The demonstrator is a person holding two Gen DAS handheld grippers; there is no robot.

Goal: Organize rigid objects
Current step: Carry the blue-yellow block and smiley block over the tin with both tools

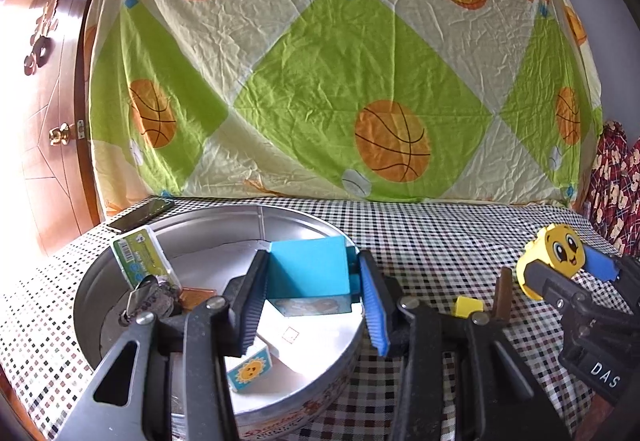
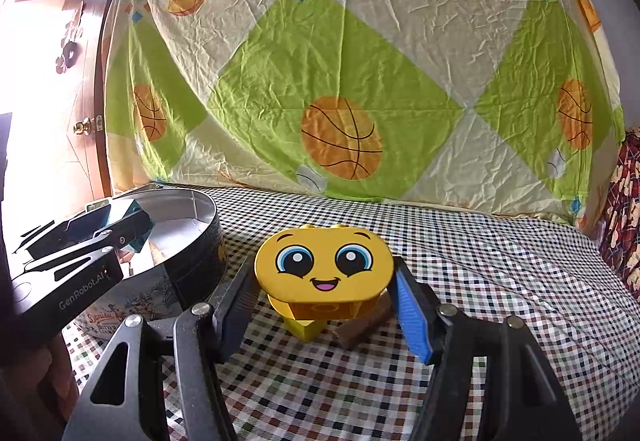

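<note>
Checkered cloth covers the table (image 2: 460,261); behind it hangs a creased sheet (image 1: 320,73) printed with basketballs, a wooden door (image 1: 44,113) at far left.

Left gripper (image 1: 314,301): angled slightly downward, reaching over the near rim of a round metal tin (image 1: 100,277). Jaws closed on a blue box (image 1: 308,271), held upright above the tin's interior, one black finger against its left side, the blue-padded finger against its right. Inside the tin: a green-labelled case (image 1: 142,257) leaning on the left wall, a block with a sun print (image 1: 250,369) near the front, a white box (image 1: 280,329) beneath the gripper, a dark crumpled item at left that I cannot identify. A phone (image 1: 140,215) lies on the cloth just behind the tin.

Right gripper (image 2: 322,305): also tilted a little downward, well to the right of the tin. Jaws clamped on a yellow smiley-face block (image 2: 324,267), one finger on each side, the face turned toward the camera. The block sits clear above the cloth. Below it on the table: a small yellow cube (image 2: 306,329) and a brown bar (image 2: 362,327), side by side, partly hidden by the held block.
</note>
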